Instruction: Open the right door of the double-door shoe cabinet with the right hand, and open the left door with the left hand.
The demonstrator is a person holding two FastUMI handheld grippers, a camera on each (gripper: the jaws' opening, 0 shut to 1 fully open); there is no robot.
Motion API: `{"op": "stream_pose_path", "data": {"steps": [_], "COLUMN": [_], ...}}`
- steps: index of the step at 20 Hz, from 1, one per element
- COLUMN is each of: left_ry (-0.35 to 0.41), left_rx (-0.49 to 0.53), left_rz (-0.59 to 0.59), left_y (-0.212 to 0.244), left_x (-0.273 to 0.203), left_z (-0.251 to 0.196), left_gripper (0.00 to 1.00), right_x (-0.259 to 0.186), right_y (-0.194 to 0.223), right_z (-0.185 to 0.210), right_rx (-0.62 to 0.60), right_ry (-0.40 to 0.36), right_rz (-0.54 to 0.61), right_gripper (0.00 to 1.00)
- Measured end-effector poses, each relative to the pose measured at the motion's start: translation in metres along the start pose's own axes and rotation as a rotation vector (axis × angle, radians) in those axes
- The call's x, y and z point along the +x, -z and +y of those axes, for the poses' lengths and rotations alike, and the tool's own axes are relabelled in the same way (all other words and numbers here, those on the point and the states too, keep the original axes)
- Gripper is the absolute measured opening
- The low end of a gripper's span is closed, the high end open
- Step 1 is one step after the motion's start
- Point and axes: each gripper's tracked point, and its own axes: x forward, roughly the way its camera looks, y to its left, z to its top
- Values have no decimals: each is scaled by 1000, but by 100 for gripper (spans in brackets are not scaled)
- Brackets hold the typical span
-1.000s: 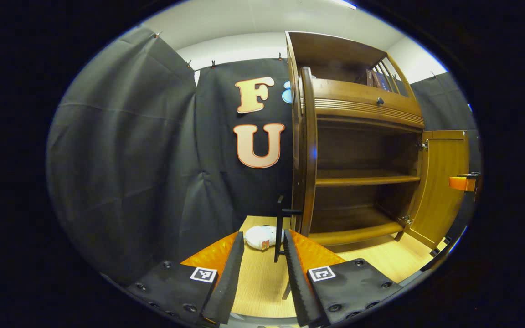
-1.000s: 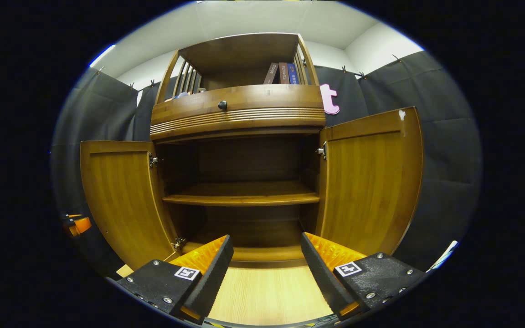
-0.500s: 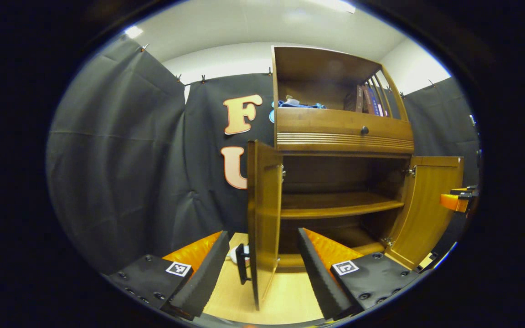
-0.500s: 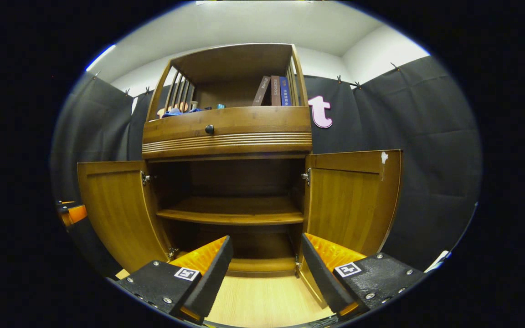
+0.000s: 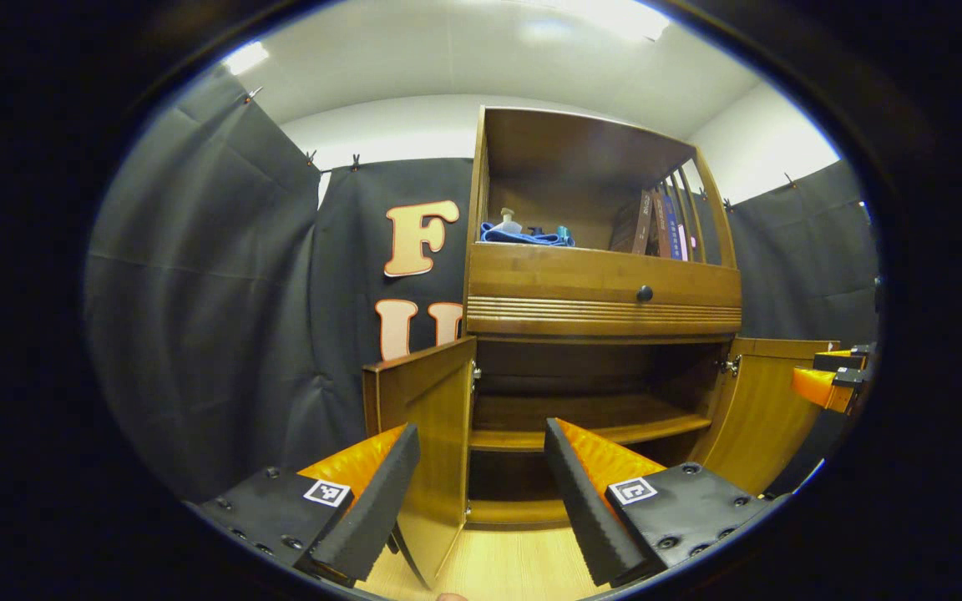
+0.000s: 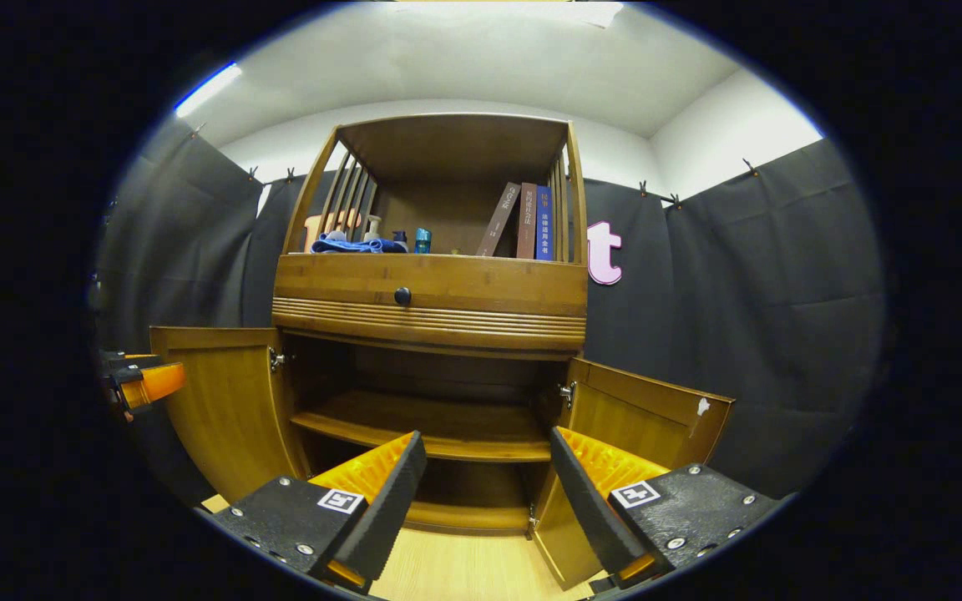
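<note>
Left gripper [image 5: 477, 492] released, fingers spread and holding nothing; the shoe cabinet [image 5: 602, 305] stands ahead of it, with the left door [image 5: 427, 434] swung wide open just beyond and between the fingertips, apart from both. Right gripper [image 6: 485, 492] likewise released and empty, aimed at the open lower compartment, with the right door [image 6: 631, 430] swung out just behind its right finger and the inner shelf [image 6: 422, 426] showing between the fingers. Both doors stand open; books [image 6: 523, 221] and a blue cloth [image 6: 347, 245] sit on the top shelf, drawer knob [image 6: 402, 295] below them.
</note>
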Motion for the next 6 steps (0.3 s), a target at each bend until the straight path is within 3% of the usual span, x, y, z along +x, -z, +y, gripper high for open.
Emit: {"op": "stream_pose_path", "data": {"steps": [6], "left_ry": [-4], "left_rx": [-2], "left_rz": [-24], "left_y": [-15], "left_x": [6], "left_z": [0], "left_gripper": [95], "right_x": [-3], "right_y": [7], "right_z": [-6], "right_rx": [16], "right_ry": [24], "right_rz": [17], "right_gripper": [93]}}
